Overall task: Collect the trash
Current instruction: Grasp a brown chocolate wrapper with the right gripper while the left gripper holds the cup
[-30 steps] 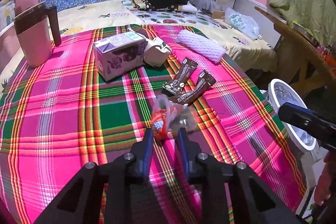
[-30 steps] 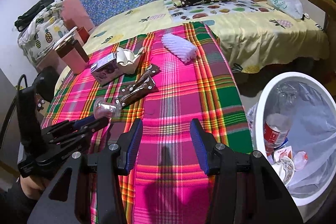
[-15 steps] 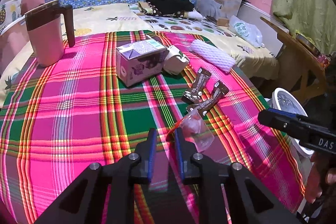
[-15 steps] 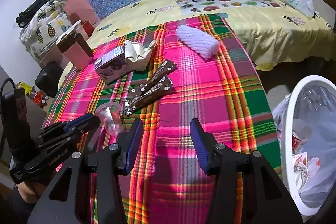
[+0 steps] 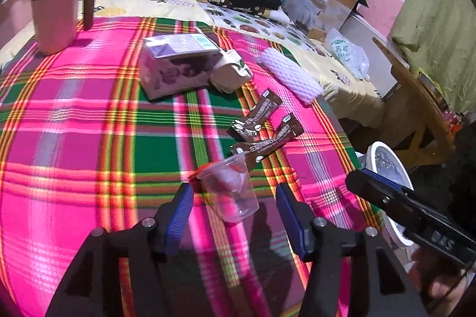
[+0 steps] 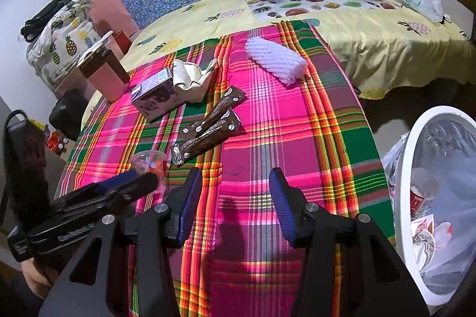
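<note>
the left tool (image 5: 232,207) has just been opening; its blue pads stand apart on either side of the clear plastic cup (image 5: 230,190), neither pressing it. the cup sits on the plaid desk (image 5: 74,123), tilted and blurred, with something red at its rim that is hard to make out. the right tool (image 6: 235,199) is open over bare cloth, holding nothing. two brown sachets (image 6: 208,126) lie just beyond the cup. the white bin (image 6: 407,168) beside the desk is cut off by the frame edge, its contents dim behind the liner.
</note>
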Demonstrator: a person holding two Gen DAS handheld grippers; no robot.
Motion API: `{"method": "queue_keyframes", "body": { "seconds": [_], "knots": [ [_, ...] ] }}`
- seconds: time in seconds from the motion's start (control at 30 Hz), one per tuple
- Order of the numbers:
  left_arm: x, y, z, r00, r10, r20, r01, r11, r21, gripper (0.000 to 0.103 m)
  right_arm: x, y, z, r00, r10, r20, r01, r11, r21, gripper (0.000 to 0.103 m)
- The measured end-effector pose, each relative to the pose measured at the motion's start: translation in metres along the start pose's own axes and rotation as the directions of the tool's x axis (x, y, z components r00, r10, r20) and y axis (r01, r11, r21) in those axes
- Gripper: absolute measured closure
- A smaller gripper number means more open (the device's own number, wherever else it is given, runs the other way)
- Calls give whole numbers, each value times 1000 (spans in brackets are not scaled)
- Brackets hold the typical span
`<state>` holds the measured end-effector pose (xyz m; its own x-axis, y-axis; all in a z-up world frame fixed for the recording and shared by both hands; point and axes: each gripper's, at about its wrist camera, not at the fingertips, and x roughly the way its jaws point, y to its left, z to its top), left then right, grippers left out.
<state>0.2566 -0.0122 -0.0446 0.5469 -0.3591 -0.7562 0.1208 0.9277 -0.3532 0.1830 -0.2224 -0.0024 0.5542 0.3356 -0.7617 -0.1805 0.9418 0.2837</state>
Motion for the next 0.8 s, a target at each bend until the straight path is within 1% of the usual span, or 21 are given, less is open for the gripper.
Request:
{"method": "queue_keyframes", "body": {
  "seconds": [0.03,0.1,0.13,0.5,0.63,0.8],
  "knots": [
    [4,-1,0,1000,16,-7,-16,1000,4,46,0,0,0,1000,1,-1,-1,1000,1,55],
    [2,-1,0,999,36,12,-37,999,18,59,1,1,1,1000,2,0,-2,1000,1,55],
    [1,0,1,999,52,15,-52,998,25,70,1,1,2,1000,3,1,-3,1000,2,55],
    [-21,35,4,991,111,72,-112,994,7,72,32,19,12,998,47,-33,-46,999,28,55],
    [-25,44,5,991,110,74,-110,994,-4,72,47,24,17,998,54,-44,-52,997,50,55],
    [-24,54,5,992,100,73,-99,995,-12,72,62,24,23,998,33,-51,-29,996,81,55]
  ]
}}
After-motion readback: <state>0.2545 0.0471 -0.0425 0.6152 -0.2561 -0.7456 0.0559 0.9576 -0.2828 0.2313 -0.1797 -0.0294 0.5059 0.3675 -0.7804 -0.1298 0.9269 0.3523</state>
